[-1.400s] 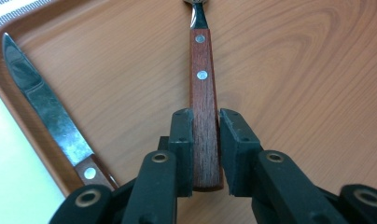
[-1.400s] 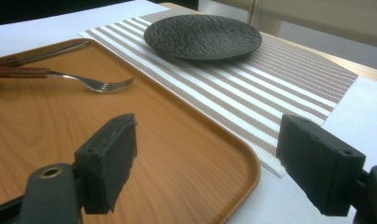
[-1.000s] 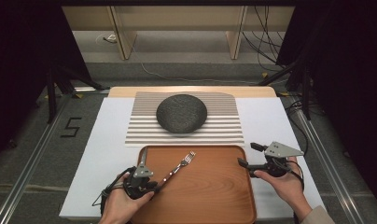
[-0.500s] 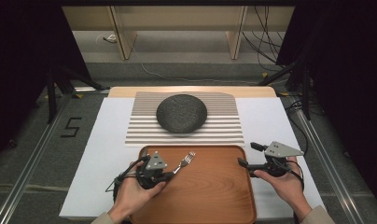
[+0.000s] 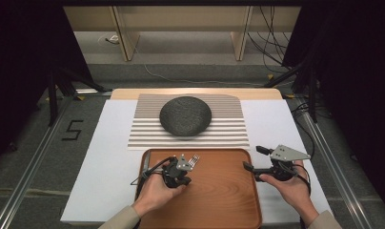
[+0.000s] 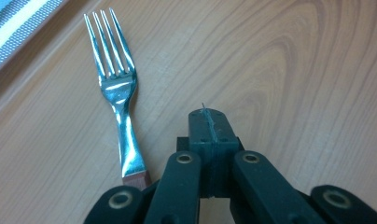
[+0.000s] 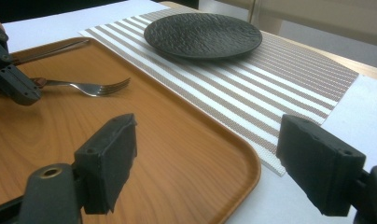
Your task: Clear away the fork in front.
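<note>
Left gripper: sits over the left half of the tray, held in the person's left hand. Jaws are pressed flat together with nothing pinched between them, you can see the seam where the two tips meet in the left gripper view. They've just been closing, and they closed on air, no fork in there.

Fork: shiny metal one with what looks like a reddish-brown handle end. It lies flat on the tray just beside the closed jaws, off to their left in the left gripper view, tines pointing away toward the placemat. Handle end runs down next to the gripper body. Whether the gripper body actually touches the handle I honestly can't tell, it's hidden down there.

Tray: brown wood-grain one with rounded corners and a raised rim, at the near edge of the table, its far edge right up against the placemat.

Placemat: striped brown and white, beyond the tray, on the white table cover.

Plate: dark, rough-textured, round, sitting in the middle of the placemat, well apart from the fork.

Right gripper: held in the person's right hand at the tray's right edge. Jaws stand wide apart, nothing between them, one tip over the tray rim and the other over the white cover in the right gripper view.
</note>
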`<action>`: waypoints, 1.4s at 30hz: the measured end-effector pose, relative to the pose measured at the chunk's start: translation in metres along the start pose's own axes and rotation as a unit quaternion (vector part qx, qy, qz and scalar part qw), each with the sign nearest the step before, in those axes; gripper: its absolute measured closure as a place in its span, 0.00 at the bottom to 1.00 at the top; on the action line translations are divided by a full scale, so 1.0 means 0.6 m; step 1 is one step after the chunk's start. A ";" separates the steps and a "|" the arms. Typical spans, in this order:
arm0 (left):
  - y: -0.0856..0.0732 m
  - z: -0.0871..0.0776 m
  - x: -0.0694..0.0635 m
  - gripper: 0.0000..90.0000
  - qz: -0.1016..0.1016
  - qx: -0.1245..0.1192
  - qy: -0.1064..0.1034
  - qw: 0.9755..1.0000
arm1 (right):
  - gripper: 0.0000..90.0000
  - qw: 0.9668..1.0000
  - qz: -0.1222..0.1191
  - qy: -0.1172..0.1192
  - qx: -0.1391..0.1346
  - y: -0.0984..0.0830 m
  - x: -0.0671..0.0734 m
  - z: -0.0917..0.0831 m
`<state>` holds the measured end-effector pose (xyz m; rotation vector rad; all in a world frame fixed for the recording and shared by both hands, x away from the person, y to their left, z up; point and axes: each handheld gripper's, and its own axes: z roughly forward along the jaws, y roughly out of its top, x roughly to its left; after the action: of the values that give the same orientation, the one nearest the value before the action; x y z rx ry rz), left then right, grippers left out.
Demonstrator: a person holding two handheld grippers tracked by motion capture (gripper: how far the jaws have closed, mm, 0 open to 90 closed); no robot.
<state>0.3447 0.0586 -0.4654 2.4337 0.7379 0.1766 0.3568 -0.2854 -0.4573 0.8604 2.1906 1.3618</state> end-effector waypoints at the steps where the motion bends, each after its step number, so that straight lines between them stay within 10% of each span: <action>1: 0.001 0.002 0.000 1.00 0.000 0.000 0.001 1.000 | 0.23 1.000 0.000 0.000 0.000 0.000 0.000 0.000; 42: 0.015 0.024 0.052 1.00 -0.106 -0.001 0.053 0.993 | 0.23 1.000 0.000 0.002 0.002 0.000 0.000 0.000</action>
<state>0.3791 0.0621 -0.4730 2.3382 1.0368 0.2221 0.3567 -0.2853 -0.4574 0.8593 2.1969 1.3604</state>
